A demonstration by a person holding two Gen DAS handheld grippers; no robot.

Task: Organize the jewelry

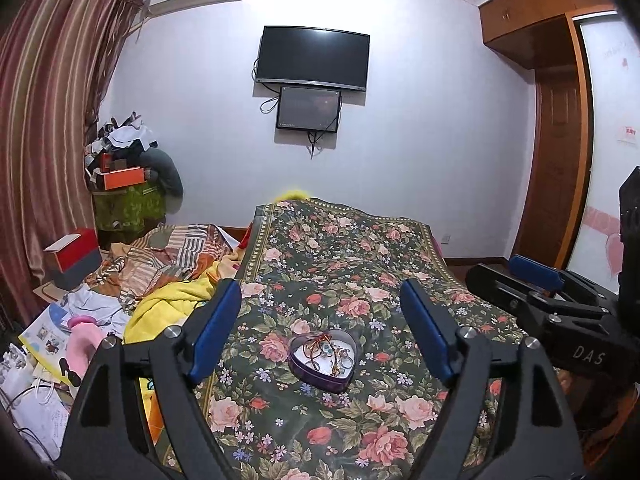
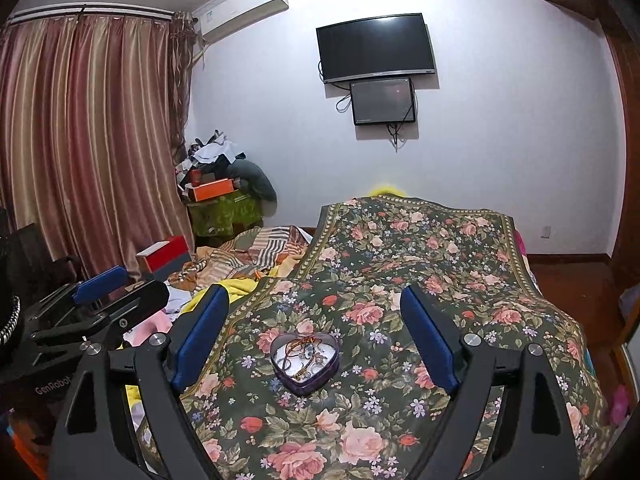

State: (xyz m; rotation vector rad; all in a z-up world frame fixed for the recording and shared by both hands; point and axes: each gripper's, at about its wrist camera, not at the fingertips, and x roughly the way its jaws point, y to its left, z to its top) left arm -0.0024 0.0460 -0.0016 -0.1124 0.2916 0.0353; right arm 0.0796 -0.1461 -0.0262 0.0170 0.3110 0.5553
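A purple heart-shaped tin (image 1: 322,363) sits open on the floral cloth (image 1: 360,264), also in the right wrist view (image 2: 305,363). Inside lie tangled jewelry pieces (image 1: 326,354): a red-gold cord, rings and chains (image 2: 304,356). My left gripper (image 1: 320,300) is open and empty, held above and short of the tin. My right gripper (image 2: 314,304) is open and empty, likewise back from the tin. The right gripper shows at the right edge of the left wrist view (image 1: 536,280); the left gripper shows at the left of the right wrist view (image 2: 100,284).
The cloth covers a long raised surface (image 2: 440,260). Left of it lie crumpled bedding (image 1: 172,256), a yellow blanket (image 1: 168,304), a red and grey box (image 1: 74,256) and papers (image 1: 48,336). A wardrobe (image 1: 556,152) stands at the right, curtains (image 2: 80,140) at the left.
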